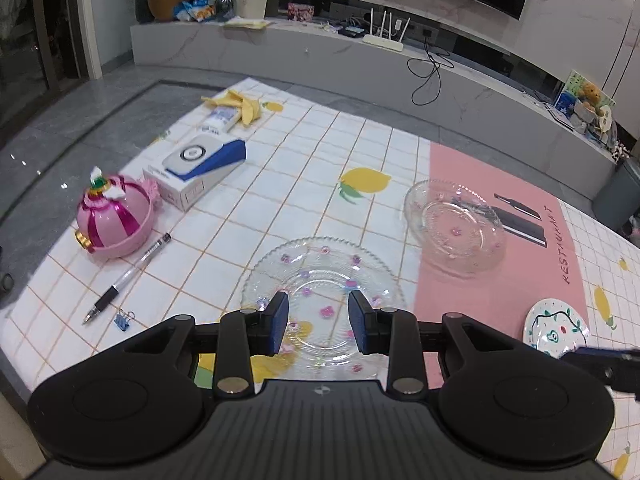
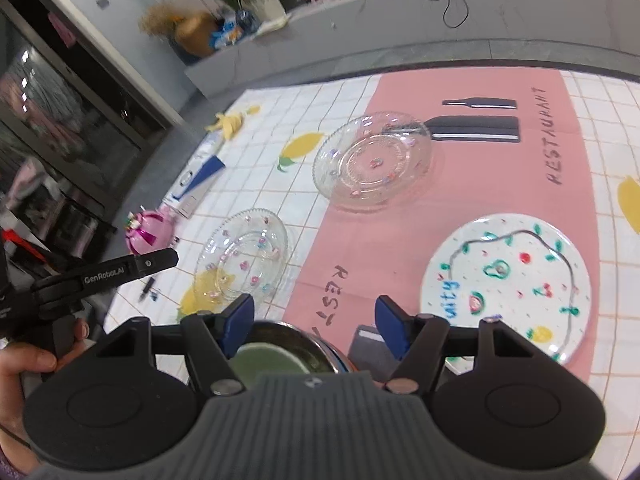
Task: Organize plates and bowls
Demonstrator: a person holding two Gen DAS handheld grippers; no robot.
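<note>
A flat clear glass plate [image 1: 320,280] with small flowers lies on the tablecloth. My left gripper [image 1: 319,320] hovers over its near half, open, with nothing between the pads. A deeper glass plate [image 1: 456,228] sits on the pink mat [image 1: 448,304] to the right. A white painted plate [image 1: 556,328] is at the right edge. In the right wrist view my right gripper [image 2: 316,326] stands open above a metal bowl [image 2: 288,356] with a green inside, its pads off the rim. The white plate [image 2: 508,284], deep glass plate [image 2: 372,160] and flat glass plate [image 2: 244,260] lie beyond it.
On the left of the table are a pink domed toy [image 1: 114,220], a pen [image 1: 128,276], a blue binder clip [image 1: 124,318], a white and blue box [image 1: 200,168] and a yellow cloth [image 1: 240,104]. A hand [image 2: 24,360] holds the left gripper [image 2: 120,268]. A low grey shelf [image 1: 360,64] runs behind.
</note>
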